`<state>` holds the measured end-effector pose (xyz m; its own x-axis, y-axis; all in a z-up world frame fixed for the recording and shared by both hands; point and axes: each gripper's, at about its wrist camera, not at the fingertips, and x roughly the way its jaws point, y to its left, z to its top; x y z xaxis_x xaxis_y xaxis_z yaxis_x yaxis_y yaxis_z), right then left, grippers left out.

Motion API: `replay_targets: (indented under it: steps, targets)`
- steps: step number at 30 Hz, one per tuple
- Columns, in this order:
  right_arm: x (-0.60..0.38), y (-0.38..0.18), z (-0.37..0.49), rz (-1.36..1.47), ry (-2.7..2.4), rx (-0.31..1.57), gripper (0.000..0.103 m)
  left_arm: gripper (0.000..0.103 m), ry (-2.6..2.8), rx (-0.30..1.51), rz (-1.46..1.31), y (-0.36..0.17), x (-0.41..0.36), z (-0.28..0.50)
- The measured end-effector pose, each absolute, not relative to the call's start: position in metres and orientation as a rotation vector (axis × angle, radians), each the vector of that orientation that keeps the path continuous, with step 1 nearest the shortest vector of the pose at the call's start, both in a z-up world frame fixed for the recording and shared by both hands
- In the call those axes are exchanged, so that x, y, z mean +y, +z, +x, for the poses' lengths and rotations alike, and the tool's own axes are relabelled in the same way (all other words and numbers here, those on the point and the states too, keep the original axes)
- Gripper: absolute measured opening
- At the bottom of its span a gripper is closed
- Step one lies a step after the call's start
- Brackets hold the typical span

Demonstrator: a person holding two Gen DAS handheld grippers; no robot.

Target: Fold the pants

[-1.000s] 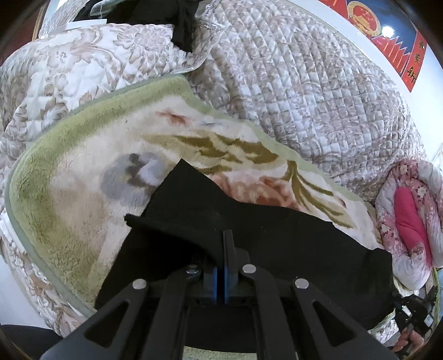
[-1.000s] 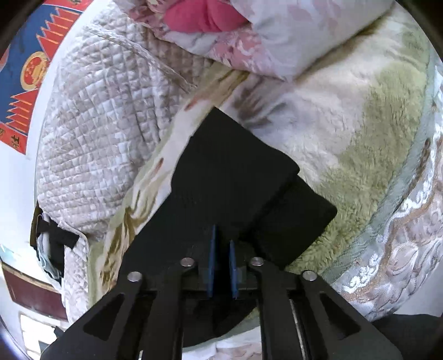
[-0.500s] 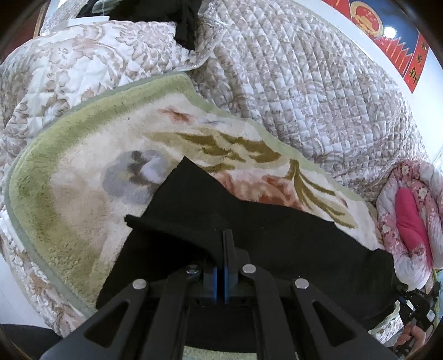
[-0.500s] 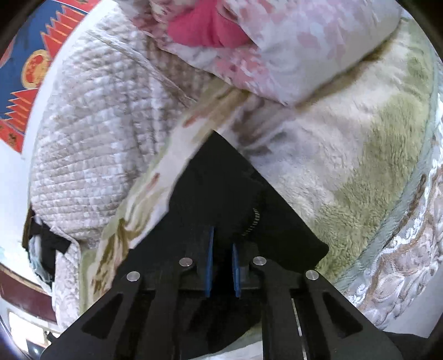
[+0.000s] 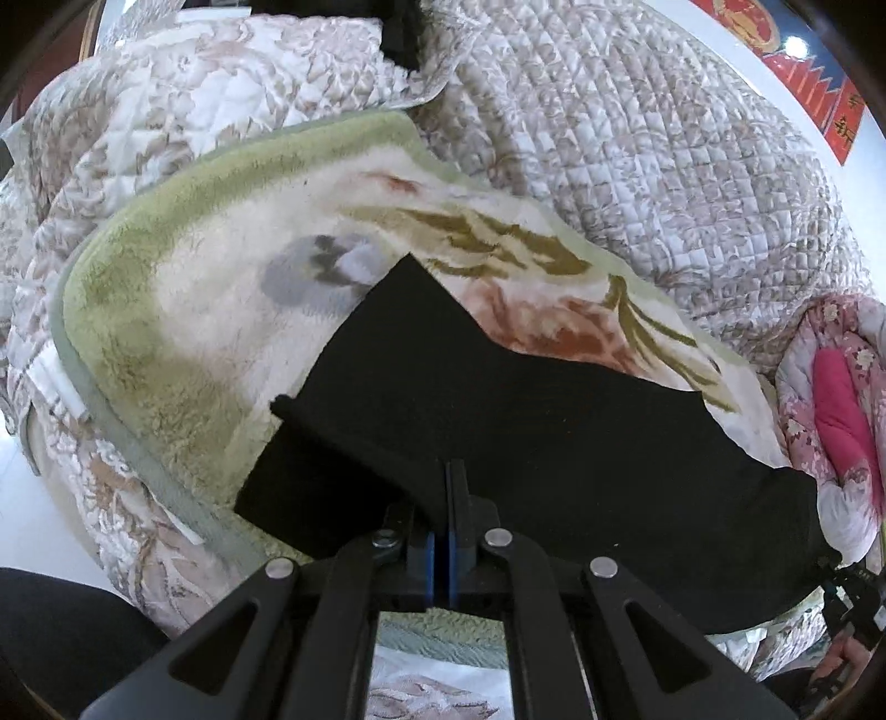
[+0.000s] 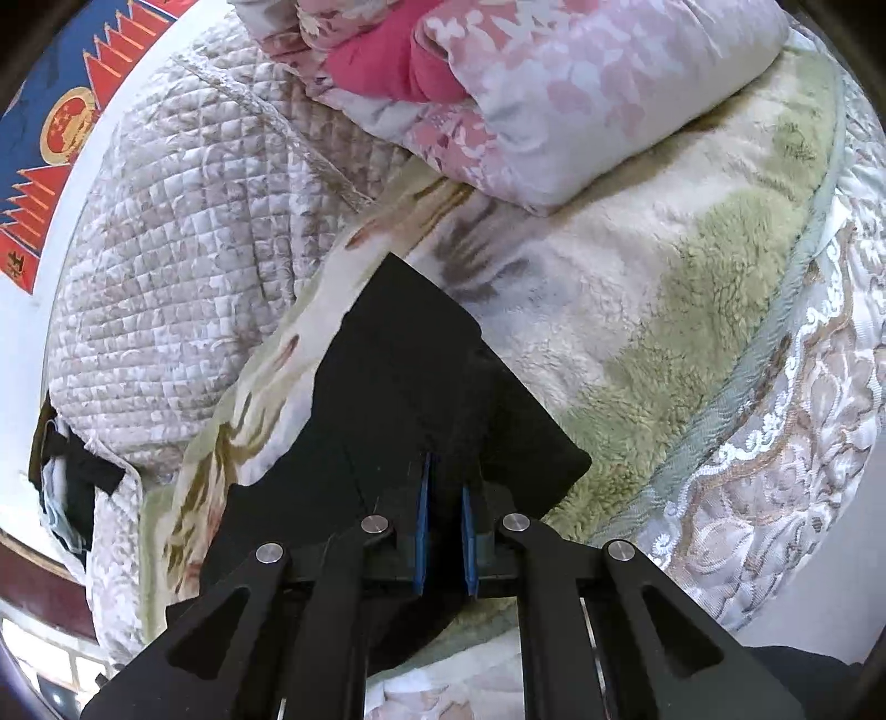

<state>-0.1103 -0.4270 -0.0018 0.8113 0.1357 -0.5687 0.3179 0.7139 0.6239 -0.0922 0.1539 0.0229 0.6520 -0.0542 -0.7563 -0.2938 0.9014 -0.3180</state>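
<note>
Black pants (image 5: 526, 399) lie spread on a fleece blanket on a bed. My left gripper (image 5: 446, 471) is shut on a raised fold of the pants, and the cloth runs as a ridge up to the left from its pads. In the right wrist view the pants (image 6: 398, 354) run away from me towards a squared far corner. My right gripper (image 6: 446, 482) is shut on the black cloth at their near end, with a narrow gap between the blue pads (image 6: 423, 498) that is filled by fabric. At the lower right edge of the left view, the right gripper (image 5: 847, 598) shows with a hand.
The fleece blanket (image 5: 183, 288) has a green border and a flower print. A quilted bedspread (image 5: 637, 138) lies beyond it, with dark clothing (image 5: 398, 33) at its far end. A pink floral duvet (image 6: 526, 83) is bundled past the pants. The bed's edge (image 6: 775, 443) drops away on the right.
The right jaws have narrowed onto the black cloth, and the pants' near end has bunched up under them. The left gripper has shifted a little forward and down with its fold.
</note>
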Motion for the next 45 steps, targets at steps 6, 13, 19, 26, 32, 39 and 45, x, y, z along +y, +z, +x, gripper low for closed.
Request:
replay_targets:
  steps: [6,13,19,26,32,39,45]
  targets:
    - [-0.426,0.005,-0.123,0.742,-0.16,0.621,0.02,0.007,0.17,0.852,-0.413,0.029,0.155,-0.101]
    - [-0.407,0.039,-0.127,0.581,-0.182,0.488,0.023,0.009,0.347,0.698,-0.355,0.069,0.173,-0.119]
    - [-0.367,0.039,-0.081,0.431,-0.029,0.556,0.029,0.009,0.281,0.694,-0.336,0.076,0.168,-0.096]
    - [-0.327,0.026,-0.027,0.215,0.038,0.671,0.028,0.009,0.054,0.782,-0.227,0.059,0.103,-0.04]
    - [-0.365,0.003,-0.008,0.305,-0.064,0.687,0.023,0.009,-0.012,0.906,-0.173,0.008,0.067,-0.008]
    - [-0.35,0.024,-0.015,0.188,-0.116,0.558,0.022,0.009,0.021,0.9,-0.189,-0.001,0.073,-0.005]
    - [-0.359,0.02,-0.003,0.261,-0.15,0.601,0.022,0.009,0.026,0.897,-0.185,-0.005,0.076,-0.002]
